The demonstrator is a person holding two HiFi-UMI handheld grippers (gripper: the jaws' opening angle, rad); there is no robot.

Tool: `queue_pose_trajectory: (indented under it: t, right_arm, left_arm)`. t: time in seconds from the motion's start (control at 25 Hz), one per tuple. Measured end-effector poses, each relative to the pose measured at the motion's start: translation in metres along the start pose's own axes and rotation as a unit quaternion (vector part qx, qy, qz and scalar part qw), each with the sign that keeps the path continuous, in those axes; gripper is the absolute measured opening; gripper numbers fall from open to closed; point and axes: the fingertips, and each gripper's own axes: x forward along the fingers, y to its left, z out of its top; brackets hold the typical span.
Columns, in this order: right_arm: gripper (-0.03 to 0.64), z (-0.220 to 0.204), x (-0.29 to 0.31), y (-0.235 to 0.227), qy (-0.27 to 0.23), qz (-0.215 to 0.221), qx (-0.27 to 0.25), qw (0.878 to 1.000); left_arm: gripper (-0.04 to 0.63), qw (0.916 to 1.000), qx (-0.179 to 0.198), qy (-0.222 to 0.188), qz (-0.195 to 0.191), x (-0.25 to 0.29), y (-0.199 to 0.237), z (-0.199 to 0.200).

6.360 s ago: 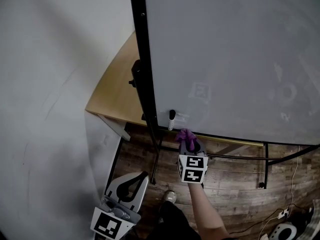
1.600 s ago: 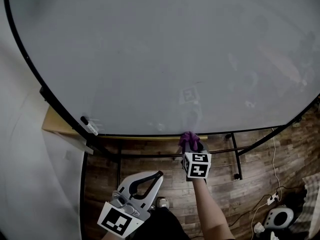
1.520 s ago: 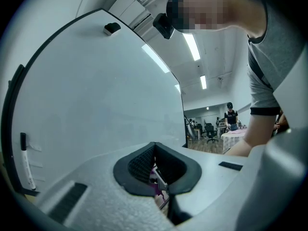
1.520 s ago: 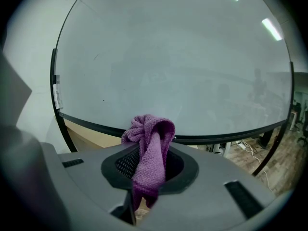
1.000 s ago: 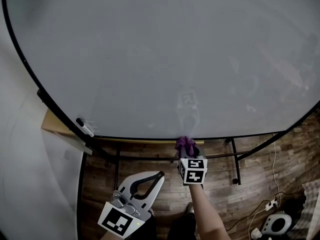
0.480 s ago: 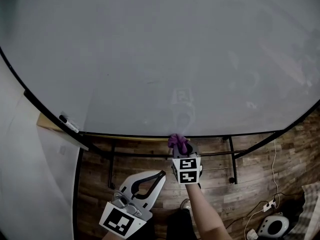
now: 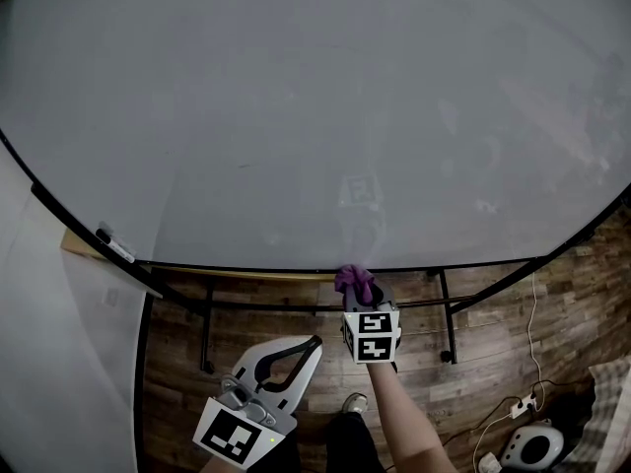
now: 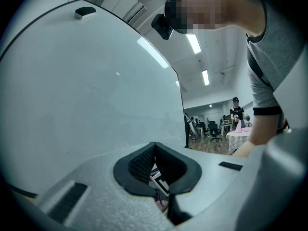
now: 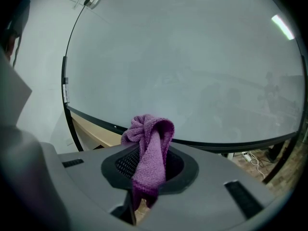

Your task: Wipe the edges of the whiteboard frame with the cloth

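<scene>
Whiteboard [image 7: 296,116] over wooden floor [image 7: 493,363]

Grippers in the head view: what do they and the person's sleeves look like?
Left gripper and right gripper: light grey bodies, black ribbed lining, each with a white cube of black square markers. Sleeve: short, grey, dark cuff.

Open-plan office, large whiteboard [image 7: 296,116], ceiling strip lights [image 8: 195,42], desk chairs [image 8: 213,130], wood-plank floor [image 7: 414,363]
</scene>
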Motion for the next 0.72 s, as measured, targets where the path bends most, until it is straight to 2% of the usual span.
queue_pose_trajectory:
  t: [0.72]
  right_arm:
    - [0.071, -0.014, -0.027, -0.088, 0.000, -0.028, 0.006, 1.000]
  left_arm:
    - [0.017, 0.9997, 0.005, -0.016, -0.019, 0.062, -0.041, 0.010]
